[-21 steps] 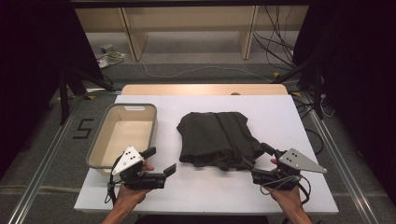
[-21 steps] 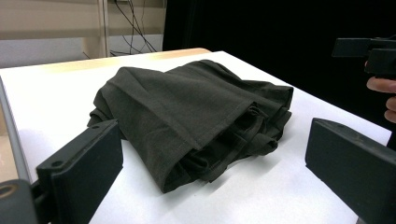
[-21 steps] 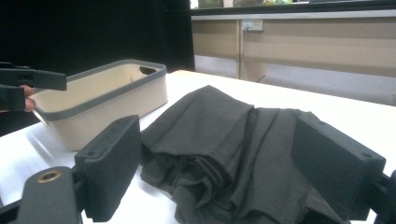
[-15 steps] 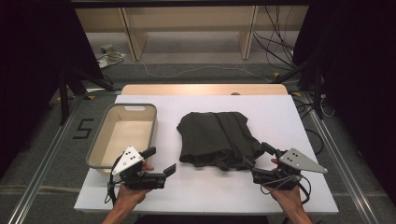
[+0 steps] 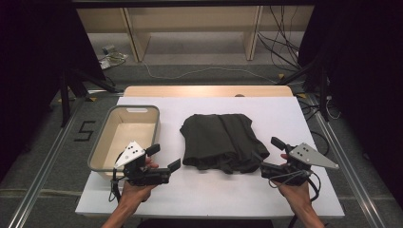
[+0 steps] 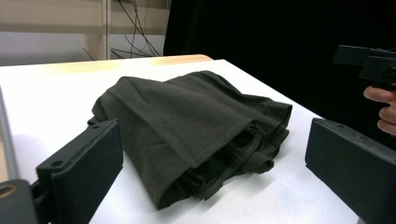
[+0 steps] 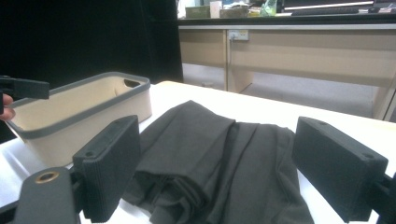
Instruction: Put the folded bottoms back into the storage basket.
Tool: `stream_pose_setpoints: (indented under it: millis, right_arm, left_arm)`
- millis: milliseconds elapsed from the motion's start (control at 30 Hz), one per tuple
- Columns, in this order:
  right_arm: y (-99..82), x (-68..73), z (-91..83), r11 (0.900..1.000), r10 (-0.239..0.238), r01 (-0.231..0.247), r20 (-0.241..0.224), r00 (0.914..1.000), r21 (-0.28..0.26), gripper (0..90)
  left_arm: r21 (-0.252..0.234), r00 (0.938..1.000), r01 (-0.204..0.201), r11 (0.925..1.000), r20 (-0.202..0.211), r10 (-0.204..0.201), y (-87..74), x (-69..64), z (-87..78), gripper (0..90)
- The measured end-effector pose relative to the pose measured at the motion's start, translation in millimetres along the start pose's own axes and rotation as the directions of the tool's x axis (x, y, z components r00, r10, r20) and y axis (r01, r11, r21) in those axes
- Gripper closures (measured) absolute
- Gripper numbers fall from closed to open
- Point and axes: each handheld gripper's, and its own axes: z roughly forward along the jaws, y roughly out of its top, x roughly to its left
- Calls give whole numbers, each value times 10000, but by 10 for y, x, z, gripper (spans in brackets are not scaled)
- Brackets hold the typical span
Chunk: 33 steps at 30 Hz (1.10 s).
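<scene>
Flanking the cloth (image 5: 221,141) mid-frame, we are holding both grippers (image 5: 164,158) (image 5: 270,156) wide, empty, readying to pinch its near corners.

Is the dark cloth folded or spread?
Folded: the dark cloth lies as a compact bundle, stacked layers showing along its near edge.

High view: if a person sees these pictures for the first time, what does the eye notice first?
First, the dark folded garment lying in the middle of the white table. Next, the beige basket with a grey rim standing to its left. Finally, the left gripper and the right gripper, each held open near the table's front edge, one on either side of the garment, not touching it.
</scene>
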Motion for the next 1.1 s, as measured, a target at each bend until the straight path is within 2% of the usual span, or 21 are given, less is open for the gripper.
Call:
stream_pose_setpoints:
  millis: [100,133,167,233,267,333,367,400,433,467,533,600,900,933,1000,1100]
  right_arm:
    - [53,-30,19,9998,86,-84,-132,9999,176,157]
    - [101,-67,30,9994,304,-298,-330,9990,191,157]
    - [123,-91,40,9992,339,-329,-387,9987,248,156]
    - [142,-114,51,9989,377,-365,-415,9984,298,156]
    - [173,-170,86,9975,517,-490,-531,9973,514,153]
    - [189,-219,117,9958,730,-697,-539,9959,599,158]
    - [189,-219,117,9958,730,-697,-539,9959,599,158]
    - [204,-286,158,9917,1079,-1023,-709,9916,781,157]
    - [204,-286,158,9917,1079,-1023,-709,9916,781,157]
    - [211,-347,192,9876,1340,-1258,-856,9873,941,157]
    - [217,-391,208,9844,1537,-1452,-841,9845,990,157]
    - [229,-442,229,9837,1532,-1455,-695,9857,1056,157]
    - [270,-586,286,9808,1646,-1598,-351,9857,1120,157]
    - [269,-613,315,9791,1653,-1608,-265,9859,1248,157]
    - [263,-635,349,9775,1658,-1618,-185,9860,1355,157]
    - [247,-676,431,9724,1663,-1617,-139,9860,1679,157]
  left_arm:
    - [192,10000,-63,9998,18,62,29,-9,56,37]
    - [459,9999,-113,9989,-16,114,57,-31,130,37]
    - [459,9999,-113,9989,-16,114,57,-31,130,37]
    - [610,9999,-122,9981,73,118,86,-46,182,37]
    - [838,9999,-144,9964,16,143,130,-67,243,36]
    - [1077,10000,-74,9942,58,68,175,-77,308,36]
    - [1077,10000,-74,9942,58,68,175,-77,308,36]
    - [1262,10000,-76,9920,-23,79,215,-87,374,36]
    - [1262,10000,-76,9920,-23,79,215,-87,374,37]
    - [1412,9999,-124,9899,-82,137,251,-89,435,37]
    - [1417,9999,-101,9899,-100,117,267,-87,459,37]
    - [1526,9999,101,9882,-49,-94,310,-74,517,37]
    - [1874,9984,529,9809,-270,-487,350,6,635,39]
    - [1950,9974,693,9783,-327,-641,352,30,666,39]
    - [1979,9971,725,9775,-380,-662,354,46,682,39]
    - [2170,9913,1271,9679,-626,-1161,359,126,783,46]
